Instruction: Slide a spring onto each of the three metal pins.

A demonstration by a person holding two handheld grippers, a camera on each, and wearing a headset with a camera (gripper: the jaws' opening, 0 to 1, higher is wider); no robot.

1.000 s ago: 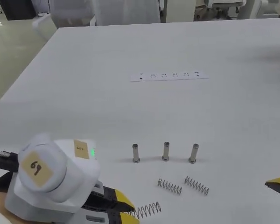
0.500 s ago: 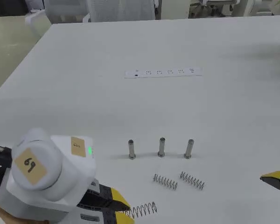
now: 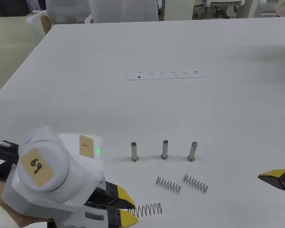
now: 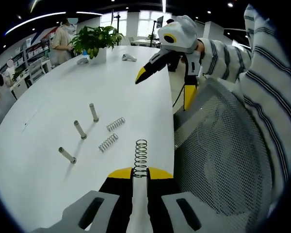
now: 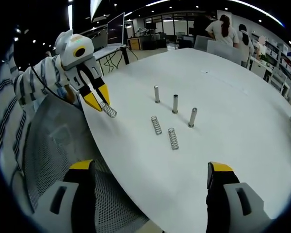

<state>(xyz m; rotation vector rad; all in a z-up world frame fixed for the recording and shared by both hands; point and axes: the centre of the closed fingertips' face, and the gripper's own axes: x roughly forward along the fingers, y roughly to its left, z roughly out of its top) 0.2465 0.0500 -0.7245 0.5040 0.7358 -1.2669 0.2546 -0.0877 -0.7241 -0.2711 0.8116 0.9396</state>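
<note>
In the head view, the left gripper [image 3: 127, 207] sat low at the near edge of the white bench [image 3: 85, 95]. Its yellow-tipped jaws were pinched together on one end of a coiled grey steel wire spring [image 3: 148, 209], which stuck out towards the right. Beyond it, three short upright metal pins [image 3: 165, 149] stood in a row, all bare. Two loose wire springs [image 3: 168, 185] lay between the held spring and the pins. One yellow tip of the right gripper [image 3: 274, 176] showed at the right edge, well apart from everything. A flat white power strip [image 3: 166, 74] lay farther back.

In the left gripper view, the jaws met on the end coils only, so most of the spring stood out unsupported.

In the right gripper view, that gripper's jaws stood wide apart with nothing between them, aimed at the pins.

We judged that no pin had its spring yet. The thin hold on the end coils was the weak point: the spring could sag or swing and miss a pin's top. A sideways knock could topple a pin, since each seemed to stand free on a small flange. Squeezing harder could pop the spring out.
</note>
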